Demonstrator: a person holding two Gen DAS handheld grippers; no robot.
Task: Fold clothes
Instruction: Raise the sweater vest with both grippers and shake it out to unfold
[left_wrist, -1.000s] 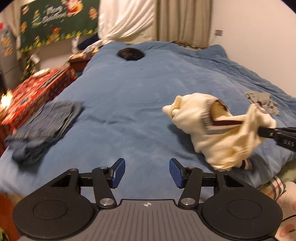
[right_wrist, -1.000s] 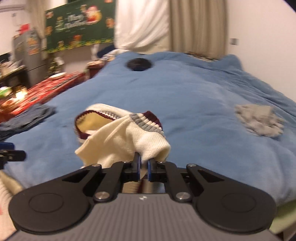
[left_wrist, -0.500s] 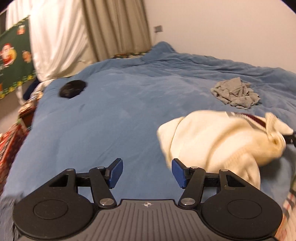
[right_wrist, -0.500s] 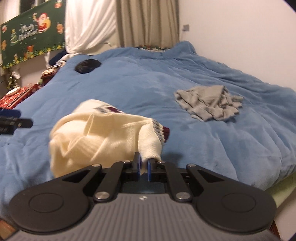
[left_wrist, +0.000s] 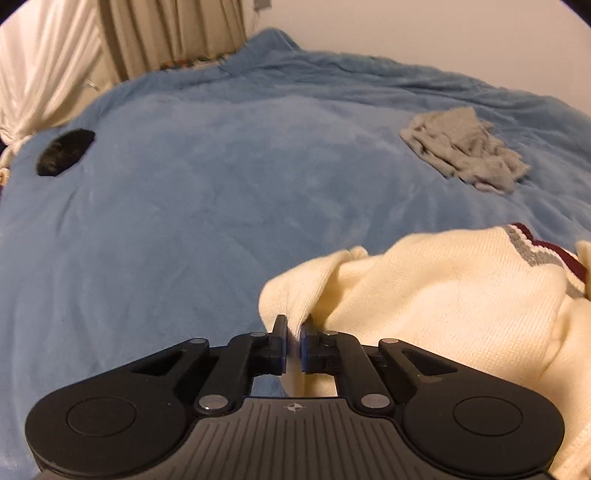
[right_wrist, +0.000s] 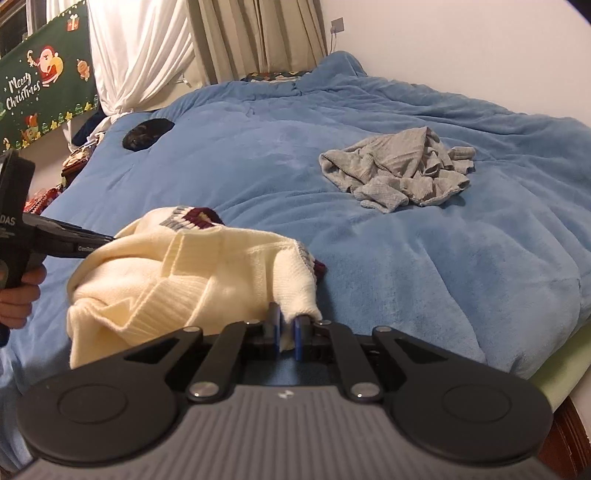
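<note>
Cream ribbed-knit sweater (right_wrist: 192, 273), bunched on the blue plush duvet (right_wrist: 424, 266) at its near edge. My left gripper (left_wrist: 292, 341) and right gripper (right_wrist: 285, 334) each pinch a soft edge. I should draw the edges apart, taut and level, before laying it flat; thick knit sags.

A blue duvet (right_wrist: 424, 258) is covering the bed. Beyond its far-left edge a white curtain (right_wrist: 140, 55) is hanging beside beige drapes (right_wrist: 258, 37), and a green "Merry Christmas" banner (right_wrist: 40, 85) is hanging further left.
</note>
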